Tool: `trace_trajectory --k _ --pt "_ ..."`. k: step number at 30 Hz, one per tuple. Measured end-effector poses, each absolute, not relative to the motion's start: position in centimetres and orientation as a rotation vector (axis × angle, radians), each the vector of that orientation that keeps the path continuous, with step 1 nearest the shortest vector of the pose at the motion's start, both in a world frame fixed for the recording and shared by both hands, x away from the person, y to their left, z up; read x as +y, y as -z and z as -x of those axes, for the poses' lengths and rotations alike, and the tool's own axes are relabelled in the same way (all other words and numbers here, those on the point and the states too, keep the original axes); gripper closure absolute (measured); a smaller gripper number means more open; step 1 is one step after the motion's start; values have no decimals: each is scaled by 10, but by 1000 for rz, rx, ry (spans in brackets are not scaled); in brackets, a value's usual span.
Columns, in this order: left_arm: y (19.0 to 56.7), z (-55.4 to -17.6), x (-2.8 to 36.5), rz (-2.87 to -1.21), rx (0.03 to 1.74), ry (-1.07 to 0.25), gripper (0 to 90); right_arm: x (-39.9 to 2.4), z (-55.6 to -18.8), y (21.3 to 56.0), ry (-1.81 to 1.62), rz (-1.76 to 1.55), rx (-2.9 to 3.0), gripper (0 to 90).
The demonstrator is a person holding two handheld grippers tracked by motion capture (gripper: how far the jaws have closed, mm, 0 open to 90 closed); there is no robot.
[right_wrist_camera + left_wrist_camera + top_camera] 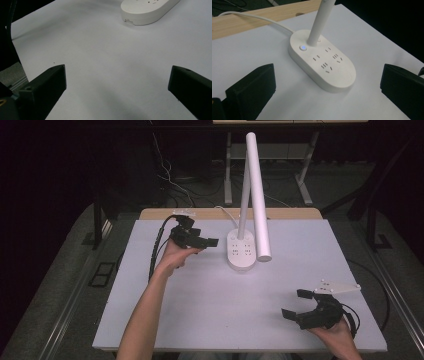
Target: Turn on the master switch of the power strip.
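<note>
Nearest the person, at the bench's (165, 320) right front, the right gripper (298, 304) hovers with fingers spread, holding nothing. Farther back, the left gripper (212, 242), also spread and empty, sits just beside the lamp base (242, 251): smooth white oval plastic, sockets on top, lit button (303, 47).

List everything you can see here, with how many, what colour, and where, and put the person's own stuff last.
Lamp: one, white, its base at the table's far middle, blue light lit on the base.
Cord: one, white, running from the base off the far edge.
Table: one, white top, wooden strip along the far edge.
Left gripper: one, black, open, beside the base.
Right gripper: one, black, open, near right corner.
Hands: two, holding the grippers.
</note>
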State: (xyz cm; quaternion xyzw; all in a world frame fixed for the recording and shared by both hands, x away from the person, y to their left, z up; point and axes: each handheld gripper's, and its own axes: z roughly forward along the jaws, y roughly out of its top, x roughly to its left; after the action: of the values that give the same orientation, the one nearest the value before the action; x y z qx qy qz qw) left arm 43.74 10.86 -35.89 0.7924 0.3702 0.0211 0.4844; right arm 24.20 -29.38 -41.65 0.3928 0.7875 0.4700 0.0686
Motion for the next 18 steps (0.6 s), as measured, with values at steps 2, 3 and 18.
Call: trace_trajectory --k 2,3,18 --pt "359 -429 112 -1938 898 -57 0 -294 -242 416 -1415 -1183 2371 10" --pt "359 -426 115 -1953 890 -61 0 -294 -242 417 -1416 -1183 2371 10" --pt "361 -374 147 -1898 885 -107 0 -294 -242 416 -1413 -1182 2366 10"
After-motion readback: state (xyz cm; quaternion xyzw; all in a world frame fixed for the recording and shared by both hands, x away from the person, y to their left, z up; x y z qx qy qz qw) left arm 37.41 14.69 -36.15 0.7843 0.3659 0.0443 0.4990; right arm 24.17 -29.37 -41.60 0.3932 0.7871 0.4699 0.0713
